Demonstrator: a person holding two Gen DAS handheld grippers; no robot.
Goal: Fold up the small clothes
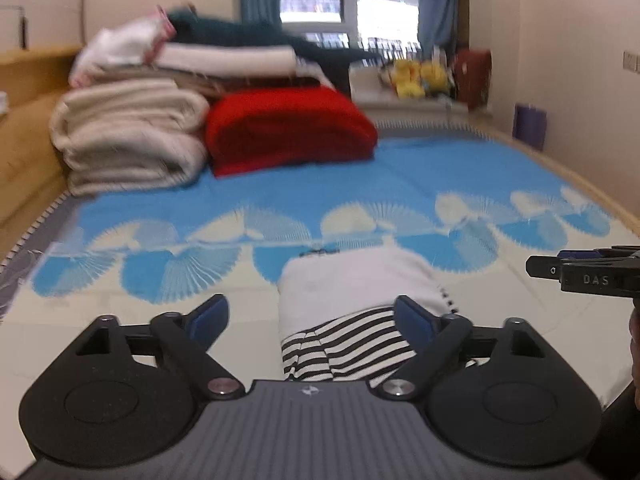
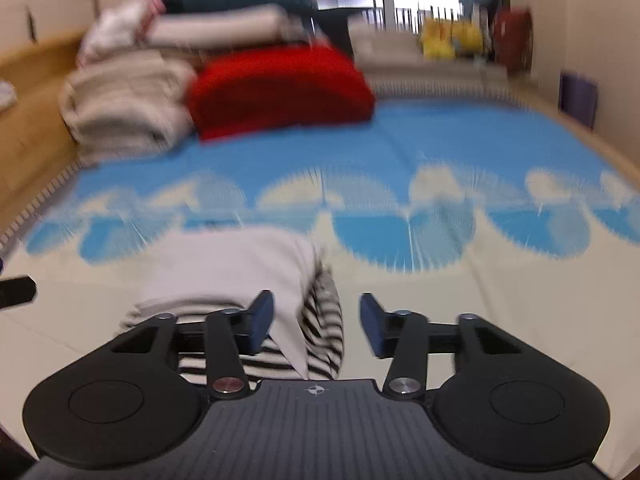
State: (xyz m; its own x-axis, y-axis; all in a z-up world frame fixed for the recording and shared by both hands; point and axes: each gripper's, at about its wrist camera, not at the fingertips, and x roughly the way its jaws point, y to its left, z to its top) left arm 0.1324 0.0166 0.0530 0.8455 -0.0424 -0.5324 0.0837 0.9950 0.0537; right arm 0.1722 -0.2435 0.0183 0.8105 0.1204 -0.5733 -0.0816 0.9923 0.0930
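A small white garment with black-and-white striped parts [image 1: 352,304] lies folded on the blue-and-cream bedspread [image 1: 360,176]. My left gripper [image 1: 312,316] hovers above its near end, jaws wide open, nothing between the pads. In the right wrist view the same garment [image 2: 248,272] lies below and left of my right gripper [image 2: 316,320], whose jaws are open and apart from the cloth. The right gripper's tip [image 1: 576,272] shows at the right edge of the left wrist view. The left gripper's tip [image 2: 16,290] shows at the left edge of the right wrist view.
Folded cream blankets [image 1: 128,140], a red blanket [image 1: 288,132] and more piled clothes [image 1: 224,48] stand at the bed's far left. A wooden headboard [image 1: 24,128] runs along the left. A window sill with yellow toys [image 1: 420,76] is beyond the bed.
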